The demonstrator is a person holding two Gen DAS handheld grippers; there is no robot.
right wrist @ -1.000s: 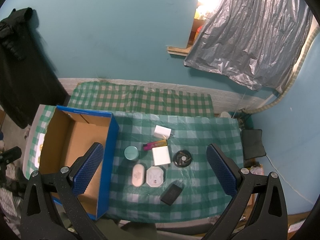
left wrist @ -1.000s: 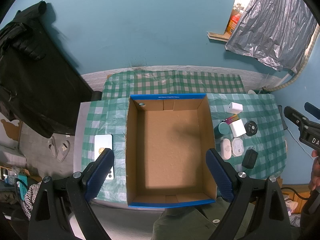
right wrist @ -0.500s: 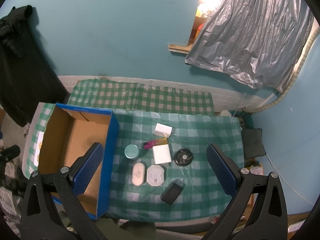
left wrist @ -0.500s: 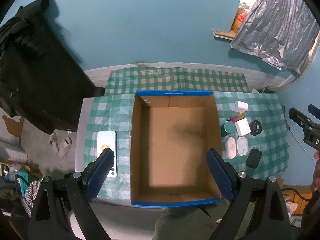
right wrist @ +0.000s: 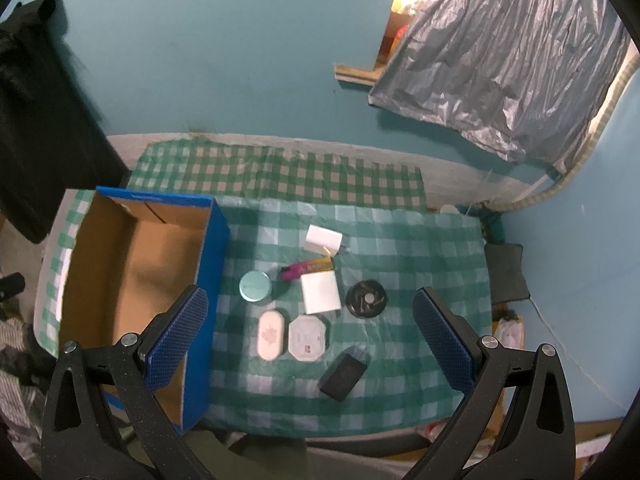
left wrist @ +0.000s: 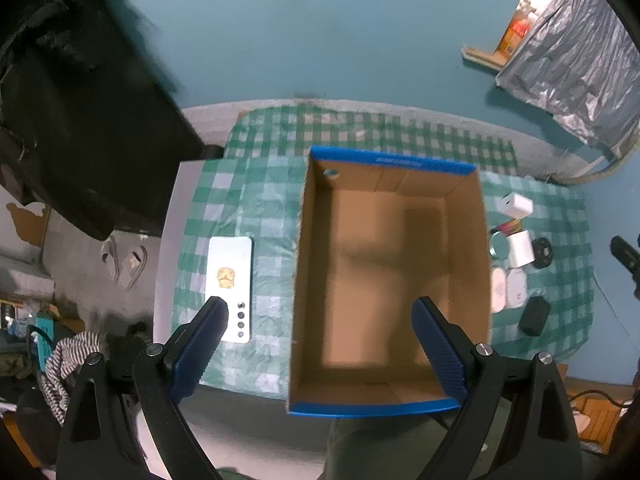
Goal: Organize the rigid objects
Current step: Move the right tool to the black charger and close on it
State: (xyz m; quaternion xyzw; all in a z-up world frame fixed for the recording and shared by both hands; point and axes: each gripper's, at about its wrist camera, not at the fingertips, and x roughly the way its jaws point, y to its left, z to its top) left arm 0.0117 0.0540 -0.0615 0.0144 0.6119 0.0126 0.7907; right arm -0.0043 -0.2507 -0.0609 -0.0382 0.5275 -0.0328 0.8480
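Left wrist view: the left tool (left wrist: pixel 320 322) hangs high above the counter (left wrist: pixel 264 208), its blue fingers (left wrist: pixel 198 350) spread wide and holding nothing. Under it sits an open cardboard box (left wrist: pixel 390 276) with blue outer walls, its brown floor bare. Left of the box a white phone (left wrist: pixel 231 282) lies flat on the green checked cloth. Right of the box the small things lie in a cluster, partly cut off by the box wall.

Right wrist view: the right tool (right wrist: pixel 312 334) is likewise released, fingers (right wrist: pixel 442 342) far apart, well above the cloth. Between them lie a white oval case (right wrist: pixel 271 335) and, just beside it, a white octagonal case (right wrist: pixel 307 338). Behind these stand a teal round tin (right wrist: pixel 254 287), a white square block (right wrist: pixel 320 292) and a black round disc (right wrist: pixel 367 298). A pink and yellow lighter (right wrist: pixel 307 268) lies near the block's far edge, and a white charger (right wrist: pixel 323 240) sits farther back. A black rectangular case (right wrist: pixel 344 372) lies nearest the counter's front edge. The box (right wrist: pixel 132 280) stands at the left.
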